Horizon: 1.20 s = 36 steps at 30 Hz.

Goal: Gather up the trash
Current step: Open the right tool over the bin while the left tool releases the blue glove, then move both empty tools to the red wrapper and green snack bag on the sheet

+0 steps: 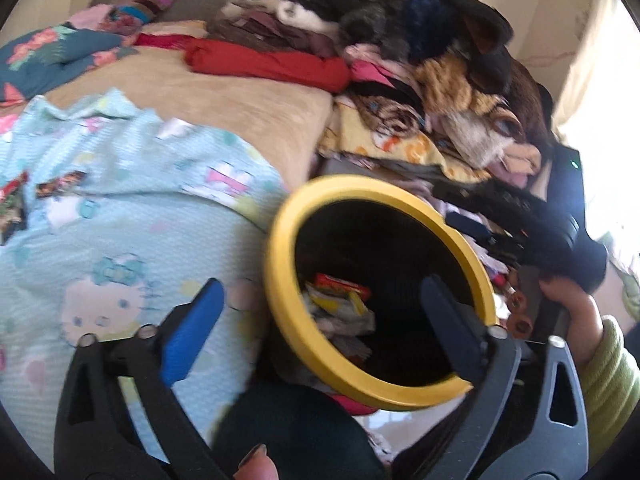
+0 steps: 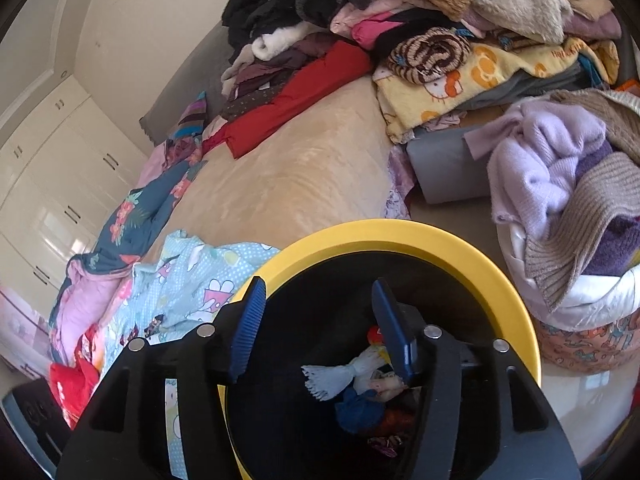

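Trash (image 2: 360, 376) lies at the bottom of a black bin with a yellow rim (image 2: 400, 236): crumpled white paper, a blue wad, and red and yellow wrappers (image 1: 340, 286). The bin stands at the foot of a bed (image 2: 288, 176), at about 6 o'clock in the right wrist view and 5 o'clock in the left wrist view.

The bed is covered with a beige plush blanket. A pale blue cartoon-print quilt (image 1: 120, 208) is spread over its near corner, at 9 o'clock in the left wrist view. A heap of clothes (image 2: 420, 12) fills the far side, from 12 to 2 o'clock, with a red garment (image 2: 296, 100) at its edge and a yellow cartoon blanket (image 2: 500, 68) beneath it. A basket with lilac and beige knitwear (image 2: 560, 184) stands at 3 o'clock in the right wrist view. White wardrobe doors (image 2: 52, 184) line the wall at 9 o'clock.

The left hand-held gripper (image 1: 320, 312) is spread wide with nothing between its fingers; one blue pad is over the quilt and the other is inside the bin's mouth. The right hand-held gripper (image 2: 320, 320) is partly open above the bin, holding nothing, with the trash visible below it. A hand (image 1: 572, 308) in a green sleeve shows at 4 o'clock in the left wrist view.
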Tool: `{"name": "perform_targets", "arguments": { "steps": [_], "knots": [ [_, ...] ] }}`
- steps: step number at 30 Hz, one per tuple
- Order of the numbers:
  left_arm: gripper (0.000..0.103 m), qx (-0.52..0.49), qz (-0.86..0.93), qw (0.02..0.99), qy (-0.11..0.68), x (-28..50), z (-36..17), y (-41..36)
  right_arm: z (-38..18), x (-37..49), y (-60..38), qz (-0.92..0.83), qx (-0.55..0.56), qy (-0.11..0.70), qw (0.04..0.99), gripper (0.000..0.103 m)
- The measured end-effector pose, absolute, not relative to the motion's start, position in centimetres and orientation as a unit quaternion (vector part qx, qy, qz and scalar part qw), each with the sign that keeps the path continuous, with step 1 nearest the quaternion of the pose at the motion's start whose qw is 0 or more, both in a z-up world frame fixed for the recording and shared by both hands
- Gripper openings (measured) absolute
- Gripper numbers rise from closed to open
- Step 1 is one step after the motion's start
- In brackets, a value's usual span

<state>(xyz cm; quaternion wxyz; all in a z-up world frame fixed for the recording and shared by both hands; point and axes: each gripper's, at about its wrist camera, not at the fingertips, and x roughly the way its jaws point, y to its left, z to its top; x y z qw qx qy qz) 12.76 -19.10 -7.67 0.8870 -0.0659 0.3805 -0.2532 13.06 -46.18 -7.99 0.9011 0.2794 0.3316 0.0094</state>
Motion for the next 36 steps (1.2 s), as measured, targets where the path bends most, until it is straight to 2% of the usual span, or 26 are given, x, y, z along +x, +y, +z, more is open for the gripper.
{"name": "perform_targets", "arguments": {
  "steps": [6,13,17,36],
  "knots": [
    [0.092,-0.071,-0.216,0.906,0.358,13.3,-6.4,-16.3,-6.6,13.0,-43.4,0.024,0.236,0.310,0.920,0.062],
    [0.092,-0.091,-0.181,0.921,0.334,14.2,-5.1,-12.6,-5.1,12.7,-40.3,0.044,0.204,0.282,0.936,0.064],
    [0.092,-0.105,-0.169,0.924,0.327,14.7,-4.8,-10.8,-4.3,12.5,-38.5,0.062,0.188,0.271,0.942,0.069],
    [0.092,-0.163,-0.089,0.936,0.299,16.6,-4.6,-1.5,-5.0,14.5,-26.9,0.147,0.130,0.303,0.933,0.070]
  ]
}}
